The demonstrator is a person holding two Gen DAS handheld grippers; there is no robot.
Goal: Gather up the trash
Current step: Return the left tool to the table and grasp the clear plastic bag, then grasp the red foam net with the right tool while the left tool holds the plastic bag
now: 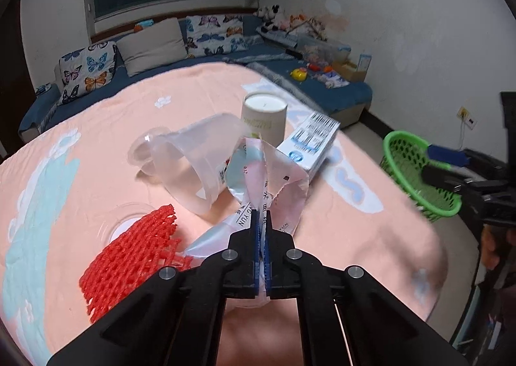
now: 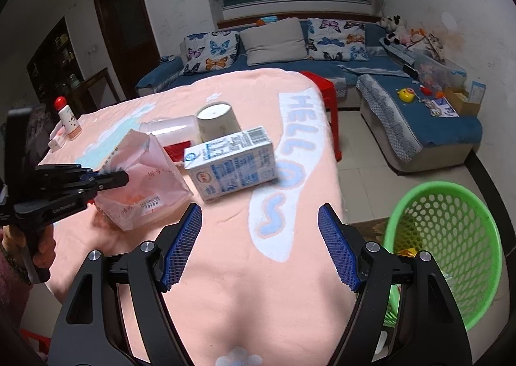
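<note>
Now we have the left gripper clamped tight on a crumpled pink-and-white plastic wrapper bag, its blue pads pinching the bag's lower edge so the rest fans up above the desk with its peach-coloured cloth. From the right wrist view we see that same bag hanging off the left gripper at the desk's left side, seemingly lifted clear, though we cannot be sure its bottom corner is off the cloth.

Our right gripper is spread wide and holding nothing, hovering over the near edge of the desk. Ahead of it lies a blue-and-white milk carton on its side, and behind that an upright cream paper cup with a tipped clear plastic cup touching it on the left.

Back on the left wrist view, the clear plastic cup lies on its side just beside the bag, the red foam fruit net sits at lower left, and the carton leans near the paper cup.

Off the desk's right edge we spot the green perforated plastic basket on the floor, with a few scraps in its bottom.
</note>
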